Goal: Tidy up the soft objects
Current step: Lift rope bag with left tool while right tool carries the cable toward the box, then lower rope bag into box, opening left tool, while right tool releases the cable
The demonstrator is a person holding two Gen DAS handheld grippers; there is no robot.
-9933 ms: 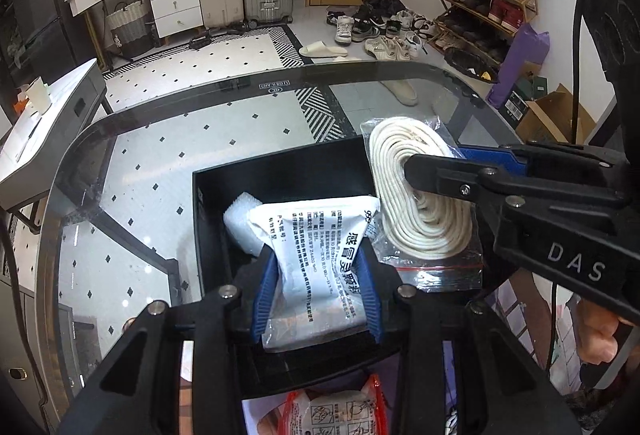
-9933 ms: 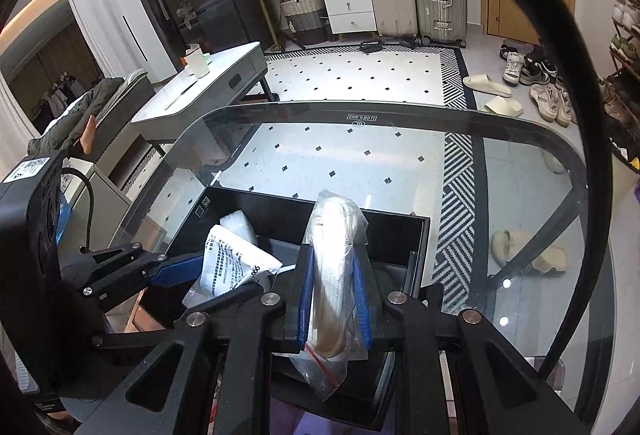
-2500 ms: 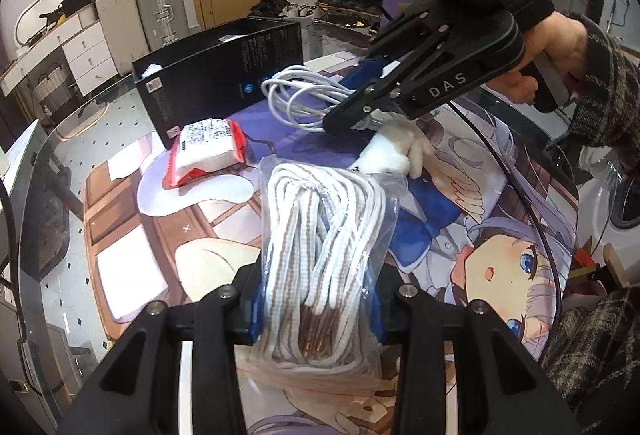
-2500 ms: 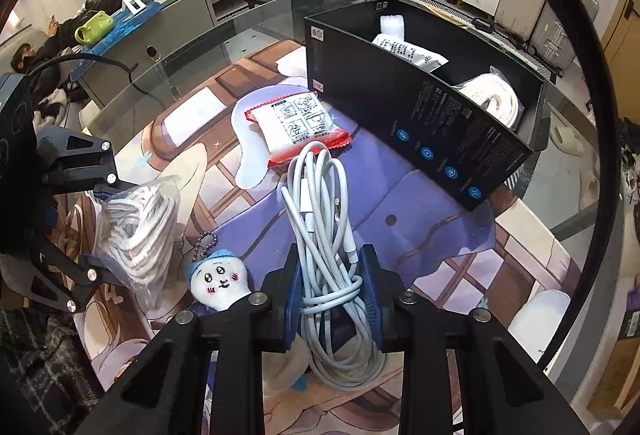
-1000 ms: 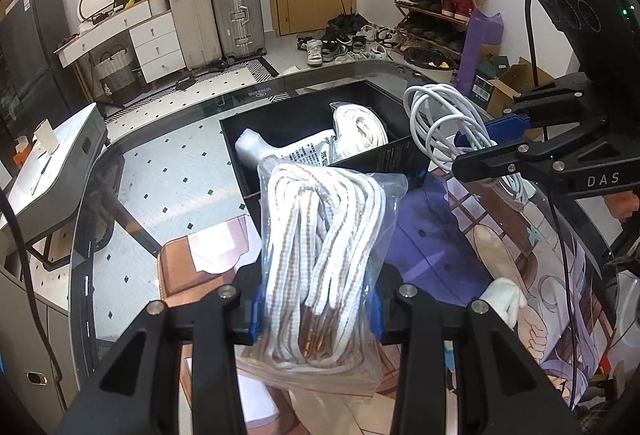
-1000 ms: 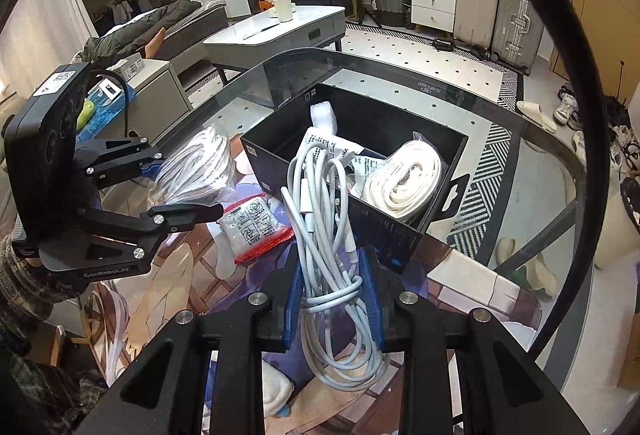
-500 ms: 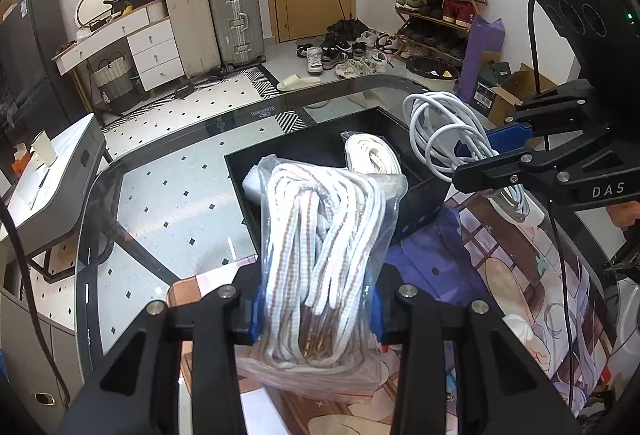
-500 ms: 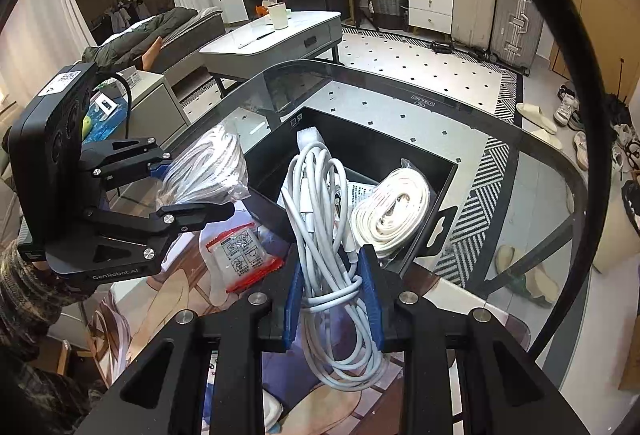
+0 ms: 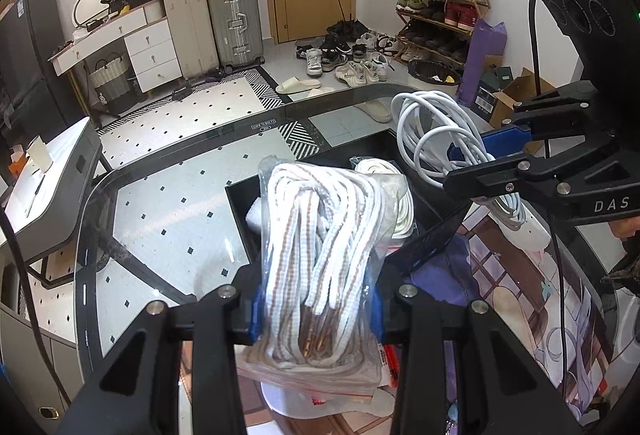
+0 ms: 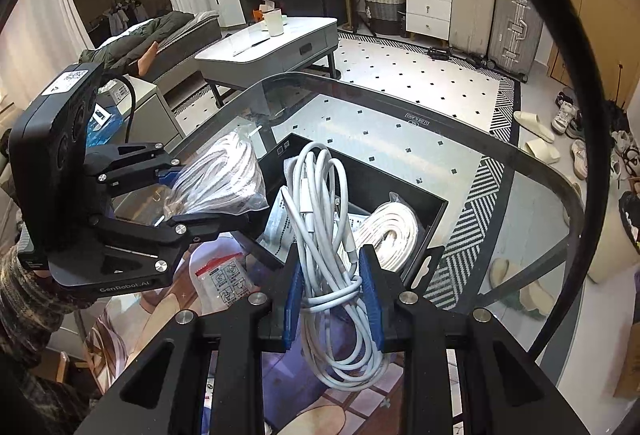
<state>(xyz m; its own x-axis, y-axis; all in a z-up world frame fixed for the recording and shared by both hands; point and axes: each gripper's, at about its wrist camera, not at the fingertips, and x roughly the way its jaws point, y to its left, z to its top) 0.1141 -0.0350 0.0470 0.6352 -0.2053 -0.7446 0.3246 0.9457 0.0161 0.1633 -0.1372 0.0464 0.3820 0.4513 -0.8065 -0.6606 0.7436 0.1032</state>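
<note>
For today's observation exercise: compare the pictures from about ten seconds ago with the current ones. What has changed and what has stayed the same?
Then the grippers held a white packet and a bagged strap over the black box. Now both lie inside it. The left gripper carries a bag of laces, the right gripper a white cable, both picked off the mat and brought over the box. The red packet remains on the mat.

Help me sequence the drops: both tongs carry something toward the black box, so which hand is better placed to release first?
Right, probably. The right tongs hold the white cable over the black box. The left tongs grip the bagged laces nearer the box's near-left edge.
</note>
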